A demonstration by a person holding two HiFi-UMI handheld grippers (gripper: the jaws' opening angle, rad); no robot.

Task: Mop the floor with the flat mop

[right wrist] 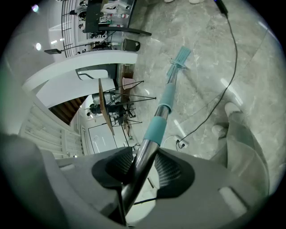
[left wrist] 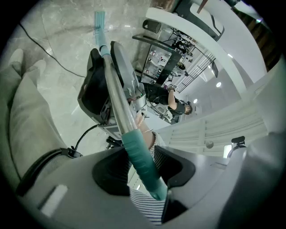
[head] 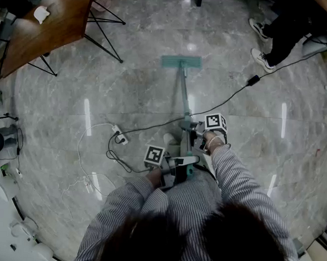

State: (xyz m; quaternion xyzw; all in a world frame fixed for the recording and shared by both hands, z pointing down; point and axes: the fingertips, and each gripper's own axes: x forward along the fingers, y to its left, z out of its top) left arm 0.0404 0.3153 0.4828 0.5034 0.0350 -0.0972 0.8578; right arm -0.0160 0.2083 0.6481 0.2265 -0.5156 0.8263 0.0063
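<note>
Left gripper view: left gripper (left wrist: 145, 174) has its jaws closed on the teal end grip (left wrist: 139, 159) of the flat mop (left wrist: 117, 100). The grip passes between the dark pads, and bare metal tube runs on above it.
Right gripper view: right gripper (right wrist: 140, 164) has its jaws clamped on the bare metal tube (right wrist: 146, 151) of the same mop, just short of a teal collar (right wrist: 157, 127).
Head view, grippers: both sit low in the centre of the frame on one handle (head: 183, 90). The left is at the handle's end, close to the striped shirt (head: 186, 206). The right is just above it in the frame, nearer the head.
Mop head (head: 181, 61): teal, lying flat on the floor at upper centre of the head view. The handle slants down from it to the grippers.
Floor (head: 132, 92): grey marbled, glossy, with streaks of reflected light.
Cable (head: 232, 95): black, running from upper right down to lower left and crossing the handle's line near the right gripper. Cannot tell whether they touch.
Power strip (head: 118, 134): white, on the floor left of the grippers.
Table (head: 43, 26): wooden top, thin black legs, upper left corner.
Second person: dark trousers and shoes (head: 262, 59) at upper right, well apart from the mop head.
</note>
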